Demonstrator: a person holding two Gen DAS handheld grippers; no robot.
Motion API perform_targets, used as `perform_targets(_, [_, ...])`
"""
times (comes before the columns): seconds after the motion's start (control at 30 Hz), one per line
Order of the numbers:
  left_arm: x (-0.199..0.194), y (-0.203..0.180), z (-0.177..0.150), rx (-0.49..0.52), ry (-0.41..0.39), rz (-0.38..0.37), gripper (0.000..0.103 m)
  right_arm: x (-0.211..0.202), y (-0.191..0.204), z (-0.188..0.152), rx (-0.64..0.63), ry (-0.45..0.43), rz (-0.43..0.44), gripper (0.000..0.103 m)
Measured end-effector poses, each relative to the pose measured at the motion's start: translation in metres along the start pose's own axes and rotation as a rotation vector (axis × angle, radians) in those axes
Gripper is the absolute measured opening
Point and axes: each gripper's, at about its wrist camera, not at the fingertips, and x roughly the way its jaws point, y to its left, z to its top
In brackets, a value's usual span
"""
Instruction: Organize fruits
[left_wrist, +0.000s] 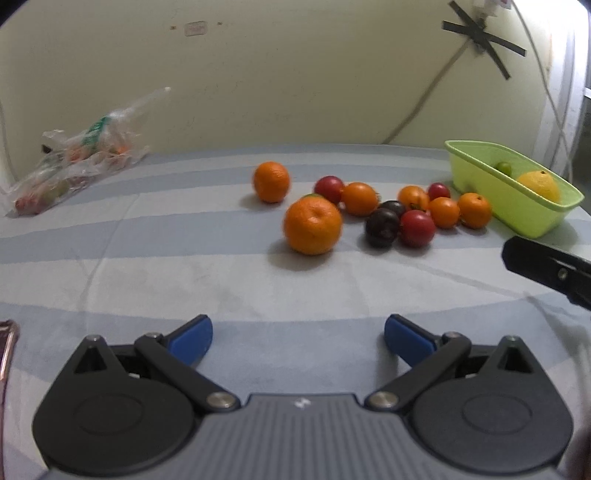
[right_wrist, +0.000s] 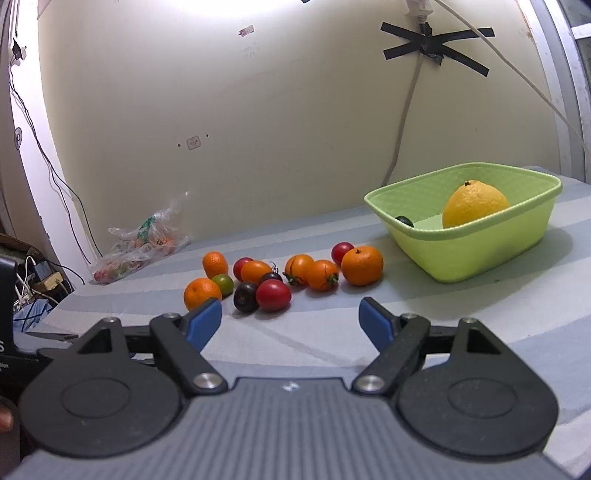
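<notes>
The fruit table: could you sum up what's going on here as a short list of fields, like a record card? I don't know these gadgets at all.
surface: striped cloth
container: green basket, at the right side
in basket: large yellow citrus and a small dark green fruit
loose fruit: a cluster of oranges and small tomatoes left of the basket, including the orange nearest the basket and a dark purple tomato
also on cloth: plastic bag near the wall
left gripper: open, holding nothing
right gripper: open, holding nothing
</notes>
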Motion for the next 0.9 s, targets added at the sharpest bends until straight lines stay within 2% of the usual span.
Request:
perform_targets(0.3, [-0.0046, 0.0041, 0.0022, -0.004, -0.013, 0.066, 0.103, 0.0014, 0.001, 0.0004, -0.006, 0.009, -0.005, 0.084])
perform_targets(0.9, [-0.0068, 0.0011, 0.0028, 0.001, -0.016, 0.071, 0.103, -0.0003, 0.0009, -0.0004, -0.01, -0.001, 0.0, 0.084])
